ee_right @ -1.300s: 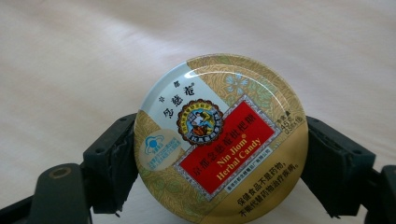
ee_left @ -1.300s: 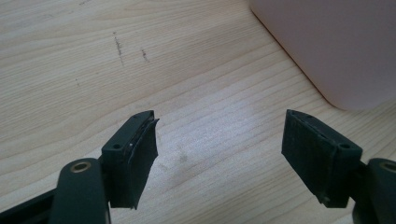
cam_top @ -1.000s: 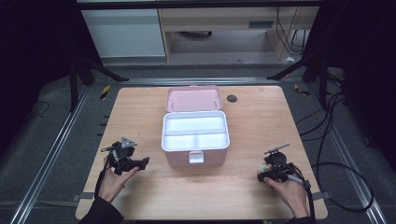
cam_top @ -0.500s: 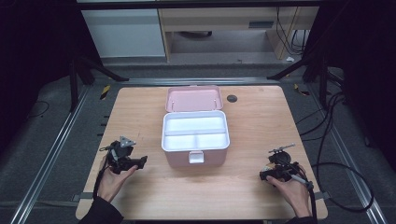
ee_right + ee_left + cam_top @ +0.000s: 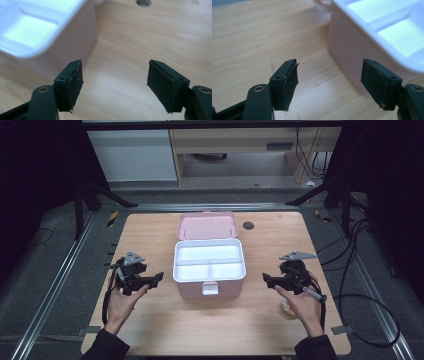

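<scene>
High view, open box (image 5: 209, 269) between spread grippers

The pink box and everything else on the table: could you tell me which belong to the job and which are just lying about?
In the job:
pink box
white tray
left gripper, open
right gripper, open

Lying about:
round roll by the right hand
dark disc on the table
</scene>
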{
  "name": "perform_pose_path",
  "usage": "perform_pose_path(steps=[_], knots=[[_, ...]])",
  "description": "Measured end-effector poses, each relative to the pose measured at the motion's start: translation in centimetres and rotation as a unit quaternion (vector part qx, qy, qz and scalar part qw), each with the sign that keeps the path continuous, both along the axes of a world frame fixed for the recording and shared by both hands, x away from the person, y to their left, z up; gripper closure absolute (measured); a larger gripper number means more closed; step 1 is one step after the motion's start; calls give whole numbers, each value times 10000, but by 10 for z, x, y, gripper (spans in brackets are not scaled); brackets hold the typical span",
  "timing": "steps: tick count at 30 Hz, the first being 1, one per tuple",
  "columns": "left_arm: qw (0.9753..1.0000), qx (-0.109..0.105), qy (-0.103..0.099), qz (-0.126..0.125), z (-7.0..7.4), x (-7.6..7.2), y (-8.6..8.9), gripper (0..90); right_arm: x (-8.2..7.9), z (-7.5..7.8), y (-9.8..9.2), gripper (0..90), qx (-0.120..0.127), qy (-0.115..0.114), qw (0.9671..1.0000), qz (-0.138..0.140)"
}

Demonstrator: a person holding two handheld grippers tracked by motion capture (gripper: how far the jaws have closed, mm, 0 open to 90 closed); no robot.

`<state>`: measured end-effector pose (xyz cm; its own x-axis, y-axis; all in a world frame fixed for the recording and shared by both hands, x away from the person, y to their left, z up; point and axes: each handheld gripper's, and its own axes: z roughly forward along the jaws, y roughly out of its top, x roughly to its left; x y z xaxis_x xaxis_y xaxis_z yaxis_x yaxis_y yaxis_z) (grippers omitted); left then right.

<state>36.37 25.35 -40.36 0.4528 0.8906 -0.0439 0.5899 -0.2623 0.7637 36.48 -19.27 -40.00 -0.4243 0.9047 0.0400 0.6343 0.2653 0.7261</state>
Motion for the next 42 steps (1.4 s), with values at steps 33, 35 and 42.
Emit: perform_pose_path(steps=[33,35,42], knots=[[9983,112,255,-505,-9,31,-56,591,21,-8,73,613,223,-50,9979,609],[9980,134,240,-563,-9,32,-56,582,21,-8,73,604,214,-36,9979,604],[9959,83,-147,-886,14,33,-39,481,24,6,60,455,159,-470,9965,667]])
